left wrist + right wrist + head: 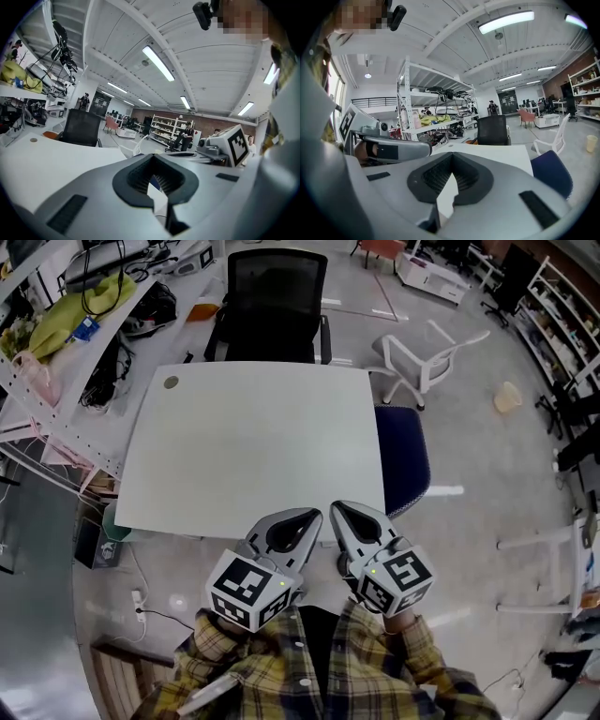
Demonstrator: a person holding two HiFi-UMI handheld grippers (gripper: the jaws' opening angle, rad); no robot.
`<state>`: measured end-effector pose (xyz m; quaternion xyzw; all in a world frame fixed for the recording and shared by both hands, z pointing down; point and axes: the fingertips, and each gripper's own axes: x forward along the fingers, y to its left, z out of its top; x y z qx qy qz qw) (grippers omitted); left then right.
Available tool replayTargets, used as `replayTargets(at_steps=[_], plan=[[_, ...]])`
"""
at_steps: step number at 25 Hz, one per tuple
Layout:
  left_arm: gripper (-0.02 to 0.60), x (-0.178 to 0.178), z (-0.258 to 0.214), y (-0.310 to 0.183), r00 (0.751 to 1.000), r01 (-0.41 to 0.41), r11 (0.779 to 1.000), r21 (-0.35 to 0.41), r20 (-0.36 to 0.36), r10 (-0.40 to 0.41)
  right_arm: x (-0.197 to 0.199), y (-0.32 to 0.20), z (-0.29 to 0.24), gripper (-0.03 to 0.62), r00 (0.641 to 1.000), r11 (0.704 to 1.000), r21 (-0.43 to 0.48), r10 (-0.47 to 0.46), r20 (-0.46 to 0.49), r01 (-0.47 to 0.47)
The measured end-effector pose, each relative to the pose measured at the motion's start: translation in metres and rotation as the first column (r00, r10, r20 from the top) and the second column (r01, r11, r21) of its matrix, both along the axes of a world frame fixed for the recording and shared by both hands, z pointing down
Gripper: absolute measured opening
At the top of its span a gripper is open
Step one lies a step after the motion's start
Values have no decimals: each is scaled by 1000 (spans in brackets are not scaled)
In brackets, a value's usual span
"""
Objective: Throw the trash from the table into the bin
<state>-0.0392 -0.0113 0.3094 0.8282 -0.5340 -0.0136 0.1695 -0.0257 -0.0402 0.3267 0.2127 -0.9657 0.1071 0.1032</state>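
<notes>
The white table (244, 446) bears no trash that I can see, only a small round grey cap (171, 382) near its far left corner. Both grippers hover side by side at the table's near edge, close to the person's chest. My left gripper (309, 514) (152, 157) has its jaws together with nothing between them. The right gripper (339, 508) (451, 157) is likewise shut and holds nothing. Each shows in the other's gripper view: the right gripper (220, 145), the left gripper (389, 149). No bin is plainly recognisable.
A dark blue rounded object (403, 460) stands against the table's right side; chair or bin, I cannot tell. A black office chair (274, 306) is behind the table, a white chair (422, 357) at the back right. Cluttered shelves (56, 352) run along the left. A pale tan object (507, 397) lies on the floor.
</notes>
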Motion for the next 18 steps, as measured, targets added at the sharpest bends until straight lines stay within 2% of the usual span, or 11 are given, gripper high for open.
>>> replayTargets(at_steps=[8,18], plan=[[6,7,3,-3,1000,-23,1000,-9,-6,23,9,0,4,-2,1000,1000,-7,18,-9,-18],[6,16,1,-7,1000,-16,1000,-10,3,16,15,-6,-1,-2,1000,1000,-10,14,1,-14]])
